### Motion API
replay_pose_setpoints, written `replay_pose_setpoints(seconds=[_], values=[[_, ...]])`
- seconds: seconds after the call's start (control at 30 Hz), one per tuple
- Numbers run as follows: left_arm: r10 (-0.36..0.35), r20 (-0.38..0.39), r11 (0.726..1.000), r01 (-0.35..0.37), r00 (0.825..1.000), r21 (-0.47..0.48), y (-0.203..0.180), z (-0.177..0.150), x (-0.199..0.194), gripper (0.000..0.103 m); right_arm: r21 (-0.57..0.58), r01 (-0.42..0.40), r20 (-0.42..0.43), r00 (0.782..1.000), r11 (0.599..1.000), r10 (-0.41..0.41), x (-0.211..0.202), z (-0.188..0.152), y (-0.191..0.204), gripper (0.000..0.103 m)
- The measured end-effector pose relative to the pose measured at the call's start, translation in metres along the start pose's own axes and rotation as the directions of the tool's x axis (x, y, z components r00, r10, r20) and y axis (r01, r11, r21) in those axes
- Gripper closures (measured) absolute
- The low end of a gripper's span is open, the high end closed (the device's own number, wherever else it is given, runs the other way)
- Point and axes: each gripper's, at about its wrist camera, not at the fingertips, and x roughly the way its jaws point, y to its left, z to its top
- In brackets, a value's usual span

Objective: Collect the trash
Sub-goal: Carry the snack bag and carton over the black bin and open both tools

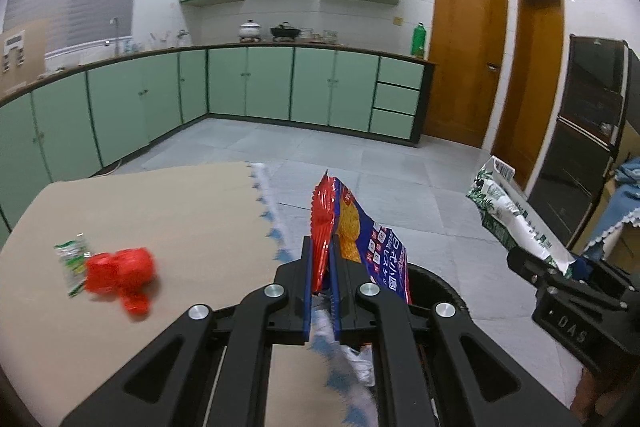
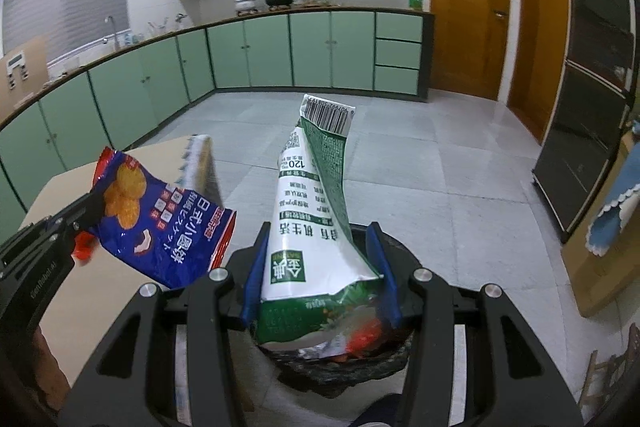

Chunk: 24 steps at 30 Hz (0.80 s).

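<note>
A kitchen with pale green cabinets (image 1: pixel 248 83) ran along the far walls, with two wooden doors (image 1: pixel 464 59) at two o'clock and a grey tiled floor (image 2: pixel 400 155) between. Nearer the cameras stood a desk (image 1: pixel 140 203) covered in tan cardboard, with a scalloped blue-and-white cloth edging (image 1: pixel 266 203) along its right side. In the left wrist view, the left tool (image 1: pixel 321 247) sat at six o'clock with its blue-padded jaws nearly together, clamped on a red and blue snack bag (image 1: pixel 352 231) that stood upright from the grip. On the desk at nine o'clock lay a crumpled red wrapper (image 1: pixel 120 273), blurred, touching a small green and white packet (image 1: pixel 72 259) on its left. At three o'clock in that view, the right tool (image 1: pixel 560 273) held a green and white bag (image 1: pixel 508 211) pointing up and left. In the right wrist view, the right tool (image 2: pixel 320 259) had its jaws partly apart, gripping the wide lower part of the green and white bag (image 2: pixel 312 211), whose barcode end rose toward twelve o'clock. Directly beneath it sat a black-lined bin (image 2: pixel 340 367) already holding some crumpled wrappers. At nine o'clock the left tool (image 2: pixel 86 213) held the snack bag (image 2: pixel 160 223) out beside the desk's edge, near the bin.
</note>
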Motion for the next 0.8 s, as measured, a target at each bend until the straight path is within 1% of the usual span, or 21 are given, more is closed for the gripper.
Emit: replay_pose_setpoints(seconds=[0.2,0.33,0.6,0.7,0.77,0.8], values=[[-0.024,-0.026,0.999,0.025,0.999,0.031,-0.027,-0.001,0.029,0.096,0.027,0.038,-0.038,0.999,0.999,-0.036,0.026,-0.013,-0.027,0.058],[-0.029,-0.067,0.998,0.032,0.997,0.048,-0.043,-0.007,0.054,0.096,0.04,0.05,-0.072,0.996,0.998,-0.047,0.048,-0.021,-0.037,0.057],[-0.031,-0.153,0.997,0.041,0.988,0.065,-0.058,-0.014,0.105,0.095,0.053,0.072,-0.14,0.988,0.996,-0.064,0.092,-0.027,-0.053,0.057],[-0.04,-0.173,0.997,0.051,0.984,0.063,-0.059,-0.014,0.115,0.094,0.05,0.075,-0.16,0.985,0.996,-0.067,0.105,-0.028,-0.055,0.057],[-0.045,-0.182,0.997,0.056,0.982,0.059,-0.061,-0.012,0.121,0.091,0.041,0.08,-0.161,0.984,0.996,-0.072,0.11,-0.027,-0.055,0.055],[-0.045,-0.181,0.997,0.057,0.982,0.059,-0.06,-0.011,0.12,0.091,0.037,0.085,-0.16,0.984,0.996,-0.078,0.111,-0.026,-0.054,0.053]])
